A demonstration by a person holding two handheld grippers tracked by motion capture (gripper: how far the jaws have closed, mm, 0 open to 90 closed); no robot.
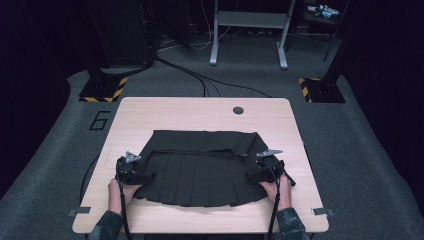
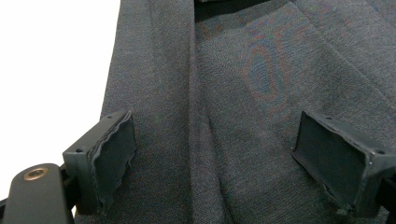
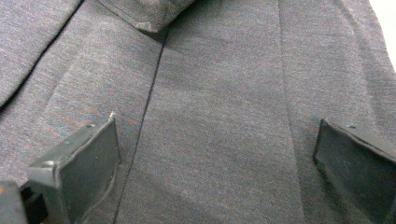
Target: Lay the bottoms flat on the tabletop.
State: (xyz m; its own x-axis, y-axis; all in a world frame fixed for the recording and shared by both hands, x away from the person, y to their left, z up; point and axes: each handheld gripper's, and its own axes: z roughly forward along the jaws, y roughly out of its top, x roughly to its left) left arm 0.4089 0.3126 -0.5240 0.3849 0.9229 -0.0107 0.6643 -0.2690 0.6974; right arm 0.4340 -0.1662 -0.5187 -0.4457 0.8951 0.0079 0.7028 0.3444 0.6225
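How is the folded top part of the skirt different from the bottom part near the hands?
The top part of the black pleated skirt lies folded over, smooth and narrower. The bottom part shows long pleats and spreads wider. The top part lies farther from the hands; the left gripper and right gripper sit at the bottom part's sides. Both are the same dark fabric.

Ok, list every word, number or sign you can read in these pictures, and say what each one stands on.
"6": a large dark numeral on the grey floor, left of the table.
Yellow-and-black hazard stripes, with no wording: on the two stand bases on the floor beyond the table.
Pleated skirt: no label or print can be seen on it.
Items on the far shelf: too small to read.
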